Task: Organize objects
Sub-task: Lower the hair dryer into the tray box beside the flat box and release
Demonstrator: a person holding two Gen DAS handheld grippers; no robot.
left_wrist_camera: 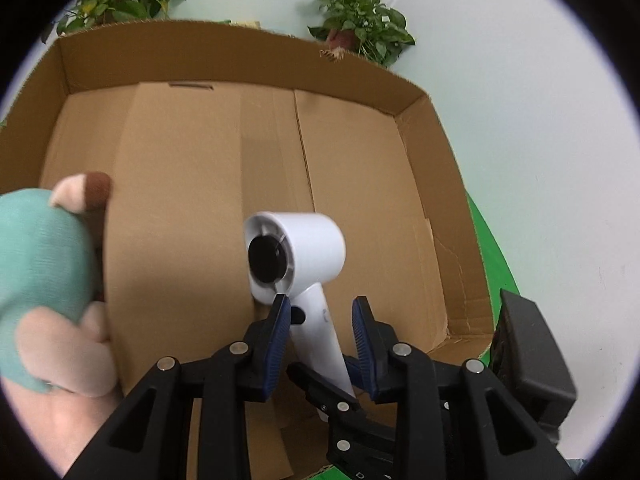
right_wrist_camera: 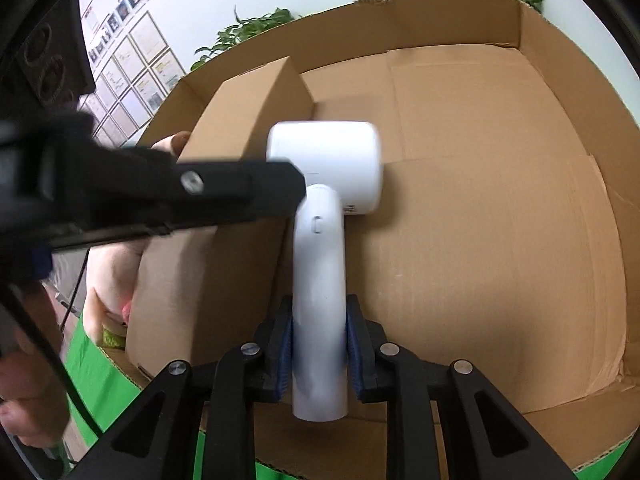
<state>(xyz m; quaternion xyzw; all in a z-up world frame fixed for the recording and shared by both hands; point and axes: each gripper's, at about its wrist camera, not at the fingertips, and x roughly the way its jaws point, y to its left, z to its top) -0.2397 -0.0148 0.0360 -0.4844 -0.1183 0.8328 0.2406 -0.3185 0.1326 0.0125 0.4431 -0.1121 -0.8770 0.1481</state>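
Note:
A white hair dryer [right_wrist_camera: 324, 216] is held over the open cardboard box [right_wrist_camera: 500, 208]. My right gripper [right_wrist_camera: 320, 320] is shut on its handle, head pointing away. In the left wrist view the dryer [left_wrist_camera: 298, 260] stands between my left gripper's [left_wrist_camera: 322, 312] open blue pads, which do not clamp it. The right gripper's jaws hold the handle lower down [left_wrist_camera: 340, 376]. The left gripper's black body [right_wrist_camera: 160, 196] crosses the right wrist view at left. A plush toy [left_wrist_camera: 44, 280] in teal clothing sits at the box's left side.
A smaller closed cardboard box [right_wrist_camera: 224, 184] stands inside the big box at left, next to the dryer. Potted plants [left_wrist_camera: 356, 20] stand behind the box against the pale wall. A green cloth [left_wrist_camera: 488, 248] lies under the box. A black device [left_wrist_camera: 532, 356] sits at right.

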